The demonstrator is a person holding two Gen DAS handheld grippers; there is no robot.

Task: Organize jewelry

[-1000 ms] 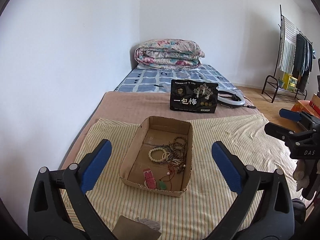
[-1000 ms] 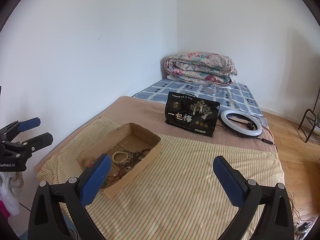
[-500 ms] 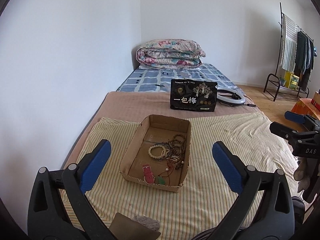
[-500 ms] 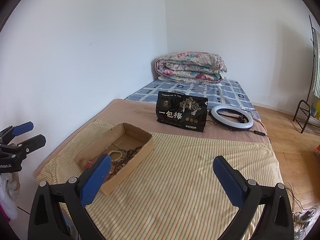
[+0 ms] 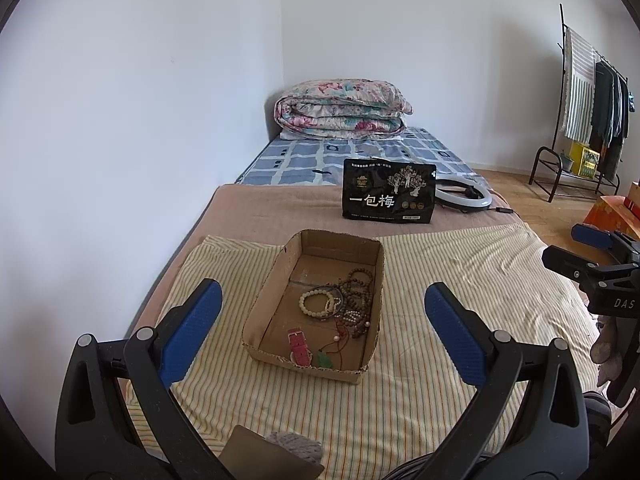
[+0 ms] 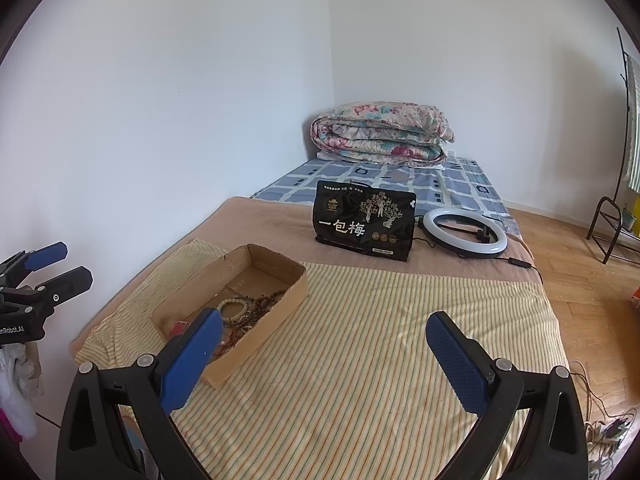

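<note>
Box: an open, shallow brown cardboard box [image 5: 316,312] sits on the yellow-striped cloth [image 5: 460,280] spread over the bed, probably serving as a catch-all that keeps small pieces together.
Jewelry: all the pieces seen lie inside the box, crowded toward its right wall and near end: a cream beaded bracelet [image 5: 317,303], tangled strings of brown wooden beads [image 5: 358,300], a pink watch strap [image 5: 298,345] and a small green pendant on a red cord [image 5: 325,359].
State of order: the strands overlap in one heap, so this would fit pieces waiting to be sorted out as well as pieces just gathered in; nothing seen settles which.
Left claw: the left gripper [image 5: 320,330], with blue-padded fingers, is spread wide and holds nothing.
Left claw to jewelry: the box appears between its two pads, beyond the tips, with the heap roughly centred ahead, likely so that one straight reach would meet it.
Right claw: the right gripper [image 6: 324,356] is likewise spread and empty, above bare striped cloth.
Right claw to jewelry: the box [image 6: 236,304] lies ahead and to its left, partly behind the left pad.
Background: a black printed pouch [image 5: 389,191] stands upright past the box, with a white ring light [image 6: 464,233] just beside it, both apart from the jewelry.
</note>
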